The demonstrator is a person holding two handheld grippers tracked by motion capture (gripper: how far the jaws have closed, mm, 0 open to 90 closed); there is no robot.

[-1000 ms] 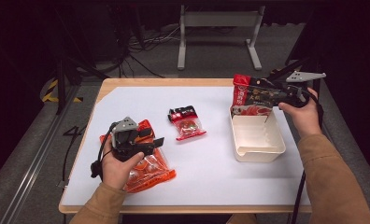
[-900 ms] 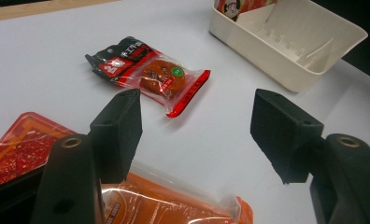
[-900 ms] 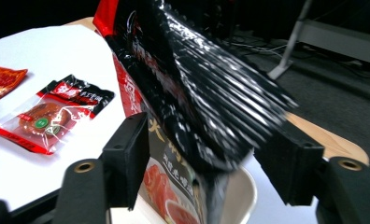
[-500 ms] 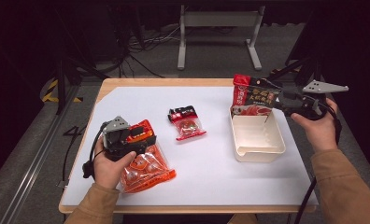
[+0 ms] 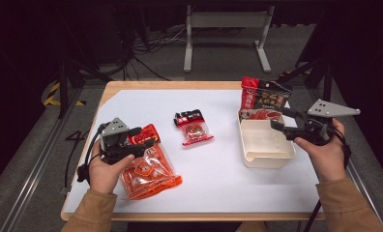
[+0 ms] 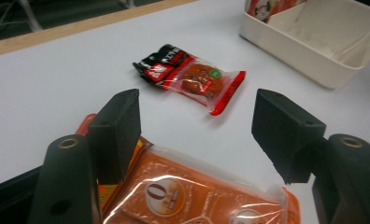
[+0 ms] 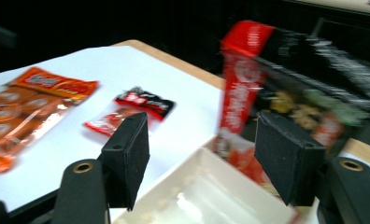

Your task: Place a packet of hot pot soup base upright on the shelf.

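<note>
A red and black bag (image 5: 263,98) stands upright at the far end of the white bin (image 5: 267,155). My right gripper (image 5: 280,120) hovers open over the bin's right side, just short of the bag, with nothing between its jaws. In the right gripper view the bag (image 7: 248,79) is blurred beyond the open right gripper (image 7: 202,135), and the bin (image 7: 206,196) lies below. My left gripper (image 5: 146,139) is open above the far end of the orange snack packet (image 5: 146,171). The packet (image 6: 197,196) lies under the left gripper (image 6: 197,121).
A small red and black packet (image 5: 194,126) lies flat mid-table between the two grippers, also seen as the small packet (image 6: 192,77) in the left gripper view. A white sheet (image 5: 218,179) covers the wooden table. A metal stand (image 5: 226,36) is on the floor beyond.
The right gripper has drawn back from the top of the red bag, toward the near right, and the bag stays standing in the bin. The left gripper shifted slightly over the orange packet.
</note>
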